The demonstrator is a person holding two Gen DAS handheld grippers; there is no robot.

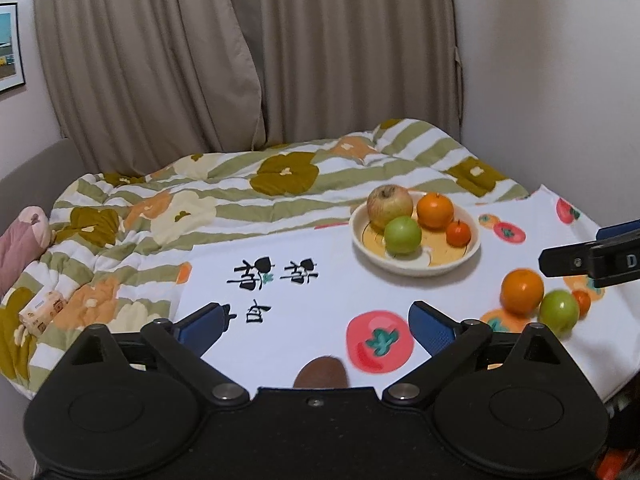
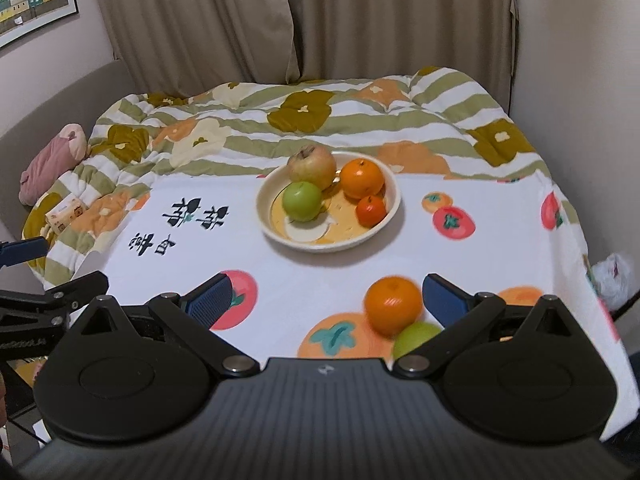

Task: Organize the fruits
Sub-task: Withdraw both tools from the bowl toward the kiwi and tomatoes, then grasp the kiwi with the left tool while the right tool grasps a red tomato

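Note:
A cream bowl (image 1: 416,268) (image 2: 332,246) on the white printed cloth holds a yellowish apple (image 1: 389,205), a green apple (image 1: 403,235), an orange (image 1: 435,209) and a small tangerine (image 1: 458,233). Loose on the cloth lie an orange (image 1: 522,291) (image 2: 394,305), a green apple (image 1: 559,311) (image 2: 416,338) and a small tangerine (image 1: 582,302). A brown kiwi (image 1: 320,372) sits just in front of my left gripper (image 1: 316,320), which is open and empty. My right gripper (image 2: 326,292) is open, with the loose orange just inside its right finger (image 2: 444,298).
The cloth (image 1: 280,320) covers a table beside a bed with a floral striped quilt (image 1: 240,192). A tissue pack (image 1: 42,310) and a pink plush (image 1: 20,244) lie at the left. Curtains hang behind. A white bag (image 2: 614,280) is off the table's right edge.

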